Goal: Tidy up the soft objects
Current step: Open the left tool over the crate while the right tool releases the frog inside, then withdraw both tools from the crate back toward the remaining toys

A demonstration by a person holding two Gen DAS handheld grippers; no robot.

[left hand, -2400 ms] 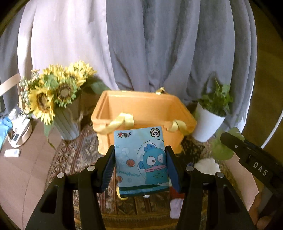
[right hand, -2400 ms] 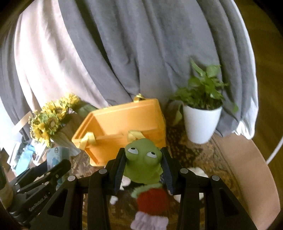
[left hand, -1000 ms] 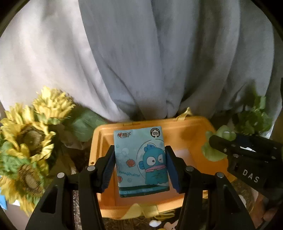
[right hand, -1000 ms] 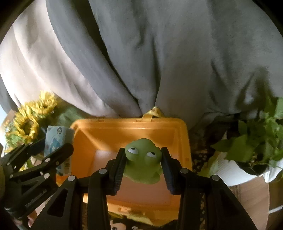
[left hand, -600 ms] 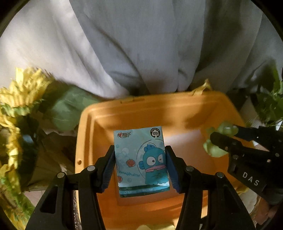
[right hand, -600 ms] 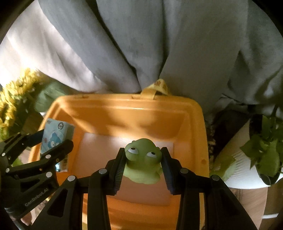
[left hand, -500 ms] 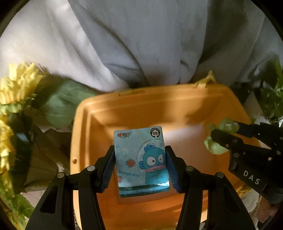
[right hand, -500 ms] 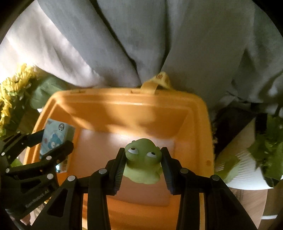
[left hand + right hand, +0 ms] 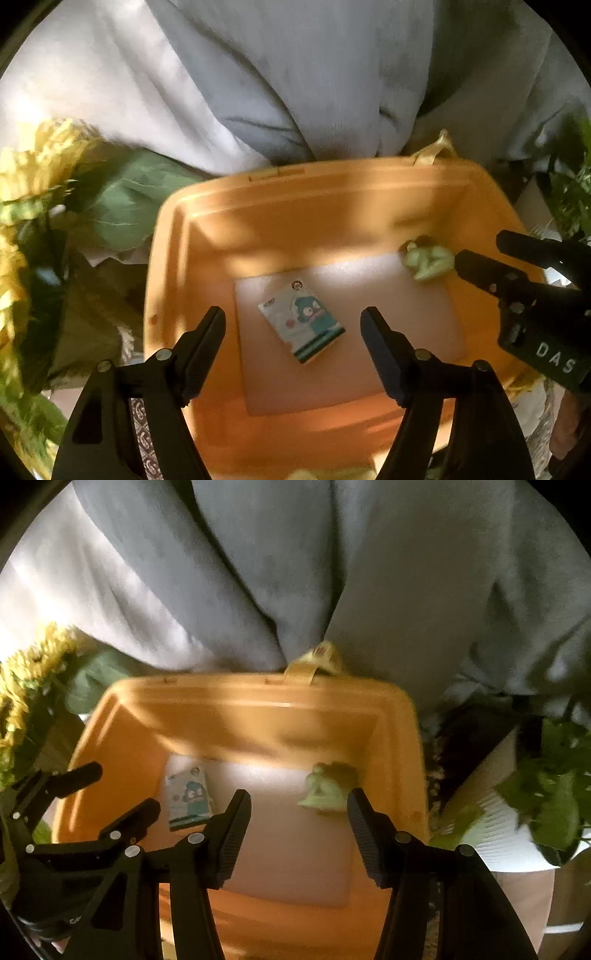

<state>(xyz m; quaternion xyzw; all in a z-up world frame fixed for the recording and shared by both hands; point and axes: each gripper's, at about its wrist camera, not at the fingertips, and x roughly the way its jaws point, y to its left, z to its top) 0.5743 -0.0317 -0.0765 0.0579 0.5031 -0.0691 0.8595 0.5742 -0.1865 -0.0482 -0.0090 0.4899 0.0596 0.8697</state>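
Curtain (image 9: 295, 74) was seen across the top; tissue pack (image 9: 301, 319) and frog toy (image 9: 327, 784) lay released in the orange bin (image 9: 332, 206), left gripper (image 9: 291, 325) and right gripper (image 9: 297, 808) spread wide.

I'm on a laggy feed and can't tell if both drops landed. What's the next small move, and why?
Probably lift both grippers straight up out of the orange bin. The left gripper and right gripper are open and empty; the tissue pack and green frog toy lie on the bin floor, apart from each other, clear of the fingers.
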